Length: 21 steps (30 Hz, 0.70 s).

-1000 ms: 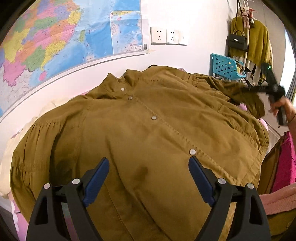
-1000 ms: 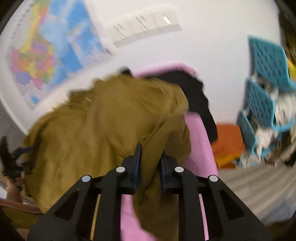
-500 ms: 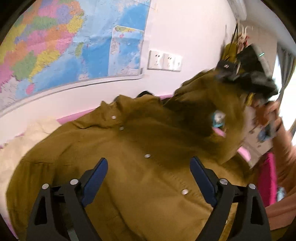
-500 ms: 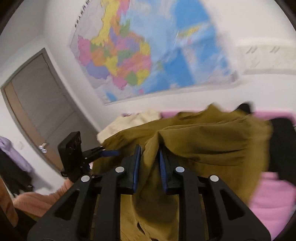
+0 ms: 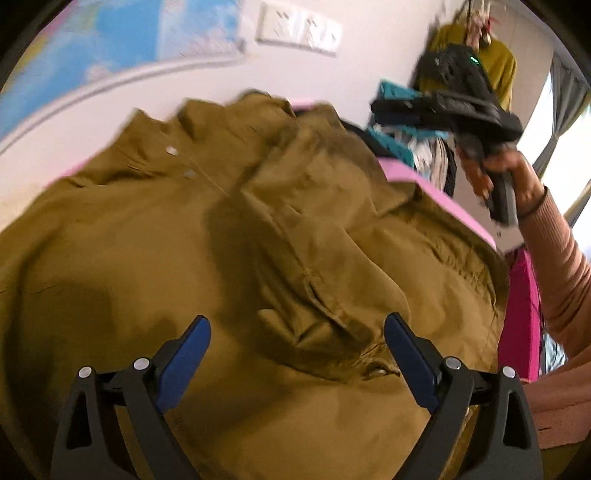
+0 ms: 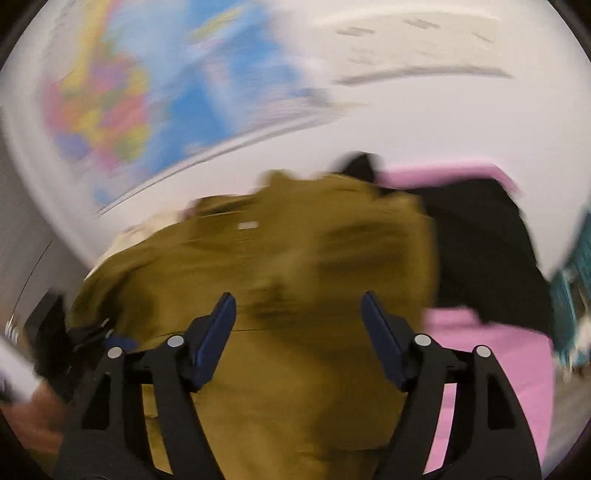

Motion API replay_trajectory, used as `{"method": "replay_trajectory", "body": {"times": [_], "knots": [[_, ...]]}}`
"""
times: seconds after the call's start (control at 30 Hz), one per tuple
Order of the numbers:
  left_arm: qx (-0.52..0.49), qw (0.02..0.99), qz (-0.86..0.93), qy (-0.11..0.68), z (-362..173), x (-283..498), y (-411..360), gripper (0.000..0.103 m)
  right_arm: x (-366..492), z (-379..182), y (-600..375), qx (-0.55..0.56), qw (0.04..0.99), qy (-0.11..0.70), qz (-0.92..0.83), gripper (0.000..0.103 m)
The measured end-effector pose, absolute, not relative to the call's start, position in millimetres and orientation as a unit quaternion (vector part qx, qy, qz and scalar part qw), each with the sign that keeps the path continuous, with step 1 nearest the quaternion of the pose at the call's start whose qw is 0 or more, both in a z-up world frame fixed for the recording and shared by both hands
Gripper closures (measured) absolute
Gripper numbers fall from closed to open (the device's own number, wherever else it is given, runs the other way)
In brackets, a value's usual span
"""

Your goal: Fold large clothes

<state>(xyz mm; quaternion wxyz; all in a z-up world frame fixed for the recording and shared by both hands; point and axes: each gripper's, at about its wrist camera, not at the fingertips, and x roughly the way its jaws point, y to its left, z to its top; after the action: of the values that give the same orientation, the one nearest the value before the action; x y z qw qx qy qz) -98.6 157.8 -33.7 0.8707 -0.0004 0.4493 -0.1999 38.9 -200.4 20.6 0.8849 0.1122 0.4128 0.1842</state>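
An olive-brown snap-button jacket (image 5: pixel 147 258) lies spread on the pink bed, its right sleeve (image 5: pixel 314 251) folded across the front. My left gripper (image 5: pixel 297 336) hovers over the lower front, open, nothing between its blue pads. The right wrist view is blurred: the right gripper (image 6: pixel 298 312) hangs above the jacket (image 6: pixel 295 387) with its jaws opening and no cloth between them. In the left wrist view the right gripper (image 5: pixel 380 107) is raised at upper right, held by a hand (image 5: pixel 513 177) in a peach sleeve.
A wall map (image 5: pixel 110 48) and sockets (image 5: pixel 299 27) hang behind the bed. Black clothing (image 6: pixel 476 251) lies on the pink sheet (image 6: pixel 491 354) to the jacket's right. Teal baskets (image 5: pixel 391 92), hanging clothes (image 5: pixel 498 70) and a magenta garment (image 5: pixel 521 306) stand at right.
The right gripper carried the sleeve across the jacket, let it go and opened. The sleeve now lies over the front. The left gripper tipped down toward the jacket.
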Motion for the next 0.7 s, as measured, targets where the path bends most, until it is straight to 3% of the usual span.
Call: {"method": "replay_trajectory", "body": {"times": [0.1, 0.13, 0.2, 0.23, 0.3, 0.37, 0.47, 0.5, 0.53, 0.57, 0.6, 0.7], "knots": [[0.022, 0.857, -0.203, 0.473, -48.8, -87.9, 142.5, 0.014, 55.2, -12.7, -225.1, 0.133, 0.873, 0.446, 0.146, 0.029], [0.019, 0.853, -0.205, 0.479, -52.6, -82.6, 142.7, 0.038, 61.0, -26.9, -230.7, 0.146, 0.865, 0.458, 0.143, 0.029], [0.016, 0.846, -0.194, 0.497, -59.1, -75.1, 143.6, 0.055, 63.5, -39.8, -234.4, 0.158, 0.859, 0.463, 0.155, 0.035], [0.018, 0.849, -0.183, 0.496, -57.5, -74.7, 147.3, 0.069, 66.7, -44.3, -233.1, 0.161, 0.854, 0.464, 0.171, 0.037], [0.027, 0.859, -0.156, 0.487, -48.9, -75.3, 155.7, 0.084, 68.2, -47.3, -230.3, 0.165, 0.847, 0.464, 0.199, 0.072], [0.036, 0.879, -0.118, 0.46, -28.6, -79.6, 173.1, 0.085, 65.6, -38.6, -229.2, 0.148, 0.856, 0.45, 0.206, 0.097], [0.046, 0.897, -0.066, 0.434, -6.2, -77.7, 198.8, 0.085, 58.6, -11.0, -250.1, 0.17, 0.878, 0.397, 0.204, 0.098], [0.05, 0.901, -0.052, 0.427, -2.2, -76.8, 204.7, 0.079, 57.6, -5.0, -256.6, 0.173, 0.885, 0.386, 0.197, 0.098], [0.068, 0.908, -0.028, 0.412, 1.3, -74.7, 209.2, 0.063, 57.2, -1.8, -262.0, 0.174, 0.888, 0.381, 0.189, 0.099], [0.088, 0.91, -0.014, 0.404, 0.2, -72.9, 209.3, 0.055, 59.1, -3.2, -261.6, 0.169, 0.889, 0.386, 0.178, 0.099], [0.103, 0.909, 0.001, 0.405, -4.4, -68.0, 210.7, 0.036, 60.5, -7.8, -263.0, 0.159, 0.89, 0.395, 0.164, 0.099], [0.07, 0.895, -0.012, 0.441, -22.5, -52.6, 216.1, 0.031, 68.7, -35.7, -259.6, 0.155, 0.871, 0.445, 0.142, 0.092]]}}
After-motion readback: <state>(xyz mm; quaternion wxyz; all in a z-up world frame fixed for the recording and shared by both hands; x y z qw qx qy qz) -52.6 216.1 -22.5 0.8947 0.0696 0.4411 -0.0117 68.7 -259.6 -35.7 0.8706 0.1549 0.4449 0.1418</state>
